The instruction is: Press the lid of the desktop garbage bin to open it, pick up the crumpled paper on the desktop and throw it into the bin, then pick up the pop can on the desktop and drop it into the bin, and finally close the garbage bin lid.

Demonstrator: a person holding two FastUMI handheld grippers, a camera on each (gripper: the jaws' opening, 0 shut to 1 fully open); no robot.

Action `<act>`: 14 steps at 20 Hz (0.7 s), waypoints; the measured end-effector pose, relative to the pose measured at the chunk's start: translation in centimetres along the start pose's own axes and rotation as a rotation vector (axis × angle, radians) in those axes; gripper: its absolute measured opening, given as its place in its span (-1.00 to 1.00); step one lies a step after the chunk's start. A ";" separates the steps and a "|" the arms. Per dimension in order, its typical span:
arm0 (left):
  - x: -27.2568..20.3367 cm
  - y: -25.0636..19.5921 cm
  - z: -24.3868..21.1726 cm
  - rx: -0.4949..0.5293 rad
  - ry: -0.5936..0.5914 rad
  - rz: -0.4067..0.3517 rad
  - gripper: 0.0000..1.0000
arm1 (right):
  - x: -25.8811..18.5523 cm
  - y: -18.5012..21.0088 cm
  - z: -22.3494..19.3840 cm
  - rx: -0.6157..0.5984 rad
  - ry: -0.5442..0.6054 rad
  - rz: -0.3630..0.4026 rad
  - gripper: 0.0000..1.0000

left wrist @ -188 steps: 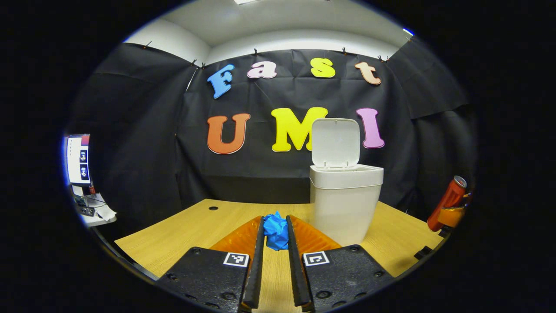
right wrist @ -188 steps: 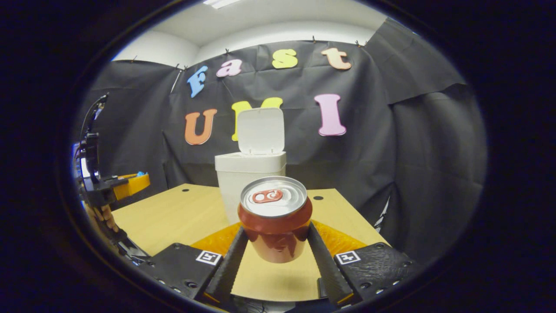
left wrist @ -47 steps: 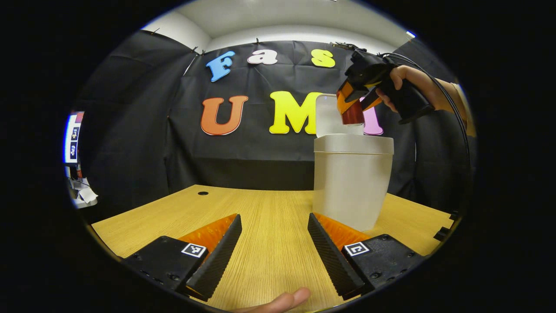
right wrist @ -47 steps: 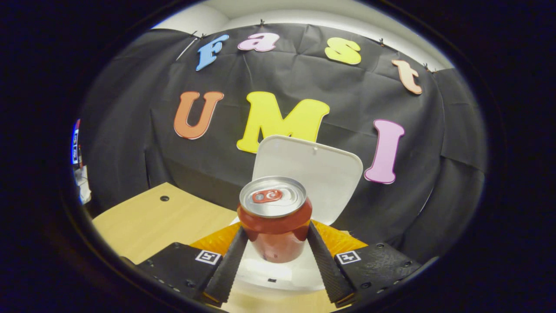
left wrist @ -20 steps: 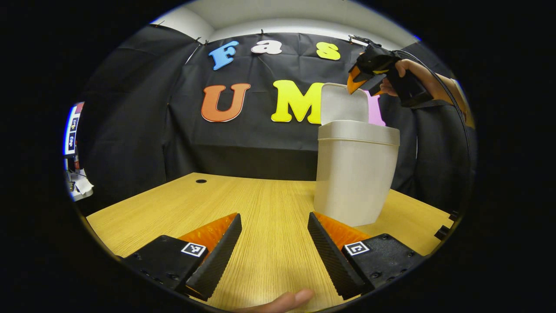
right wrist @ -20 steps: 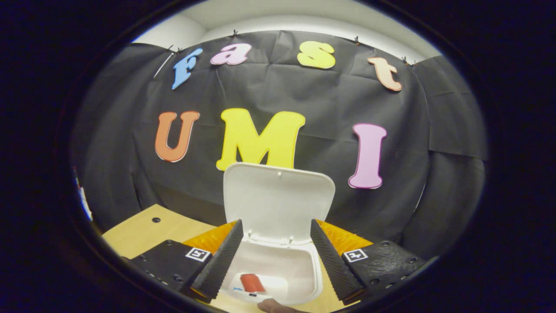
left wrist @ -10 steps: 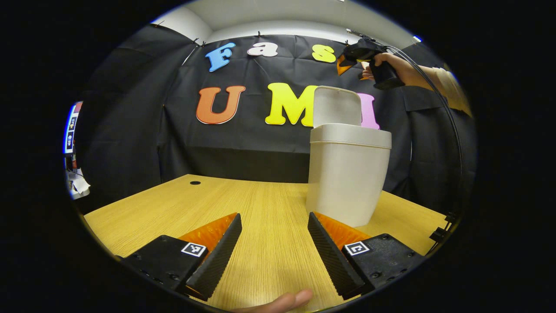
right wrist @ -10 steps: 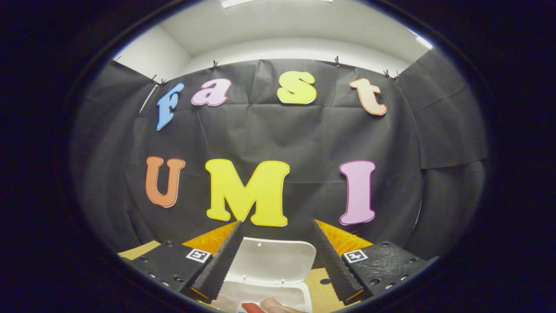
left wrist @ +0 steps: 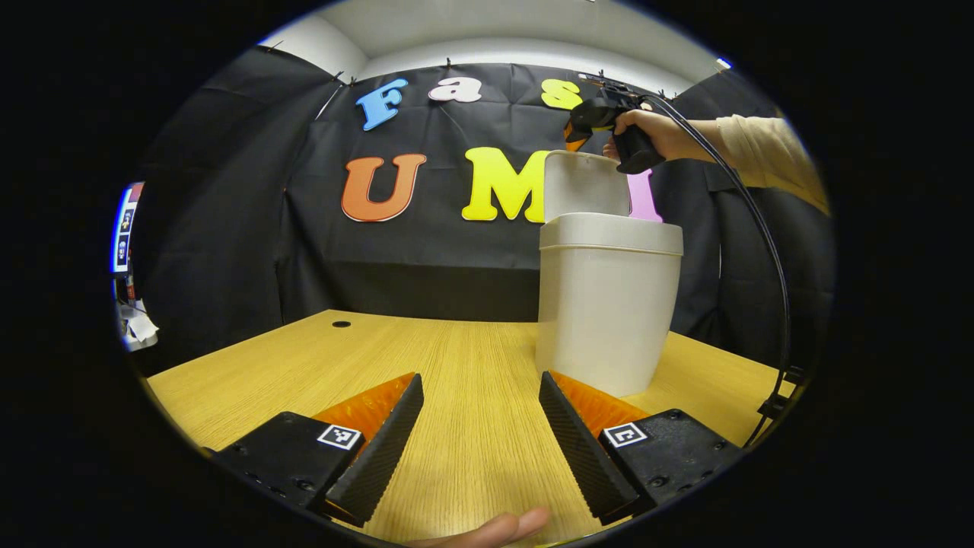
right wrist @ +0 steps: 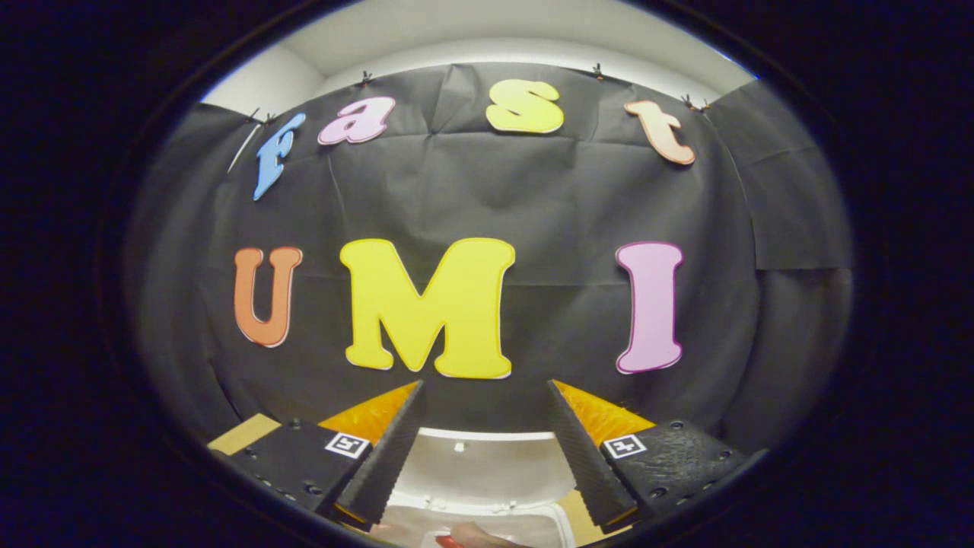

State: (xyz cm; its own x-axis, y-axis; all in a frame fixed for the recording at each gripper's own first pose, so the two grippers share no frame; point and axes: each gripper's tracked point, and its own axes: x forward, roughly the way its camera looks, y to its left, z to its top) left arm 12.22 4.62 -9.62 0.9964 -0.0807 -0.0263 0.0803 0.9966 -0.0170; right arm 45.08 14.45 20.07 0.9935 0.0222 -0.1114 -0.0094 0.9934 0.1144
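Bin [left wrist: 606, 304] stands on desk [left wrist: 472, 396], lid [left wrist: 584, 185] raised upright.

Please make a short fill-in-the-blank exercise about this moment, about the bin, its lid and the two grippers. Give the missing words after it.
1. The lid of the white bin stands ____.
2. The left gripper is open and holds ____.
3. The right gripper is held just above the lid's ____ edge.
4. The bin stands on a ____ table.

Missing words: open; nothing; top; wooden
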 end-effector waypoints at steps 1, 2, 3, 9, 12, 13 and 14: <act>0.0 0.0 0.0 -0.001 -0.004 0.002 0.99 | -0.4 0.1 0.0 0.002 -0.007 0.001 0.87; 0.2 -0.2 -0.1 -0.004 -0.003 0.002 0.98 | -0.7 0.1 -0.3 -0.012 -0.007 0.002 0.90; 0.4 -0.5 -0.4 -0.005 0.003 -0.002 0.99 | -1.4 0.4 -0.4 -0.020 -0.009 0.012 0.89; 0.2 -4.3 0.7 -0.038 -0.025 -0.079 0.97 | -5.0 1.0 -4.5 -0.022 0.123 0.052 0.89; -0.3 -5.3 1.8 -0.080 -0.042 -0.100 0.98 | -6.5 0.4 -7.2 -0.028 0.228 0.033 0.90; -0.5 -5.5 2.0 -0.079 -0.043 -0.099 0.97 | -7.0 0.4 -7.9 -0.029 0.249 0.049 0.92; -0.8 -5.7 2.2 -0.071 -0.044 -0.095 0.97 | -7.5 0.4 -8.8 -0.034 0.278 0.064 0.92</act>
State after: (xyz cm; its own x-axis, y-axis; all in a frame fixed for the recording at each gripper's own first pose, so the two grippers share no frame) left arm 11.05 -0.96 -7.29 0.9848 -0.1724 0.0227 0.1737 0.9809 -0.0879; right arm 36.65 15.70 12.31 0.9217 0.1100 -0.3719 -0.0793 0.9921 0.0971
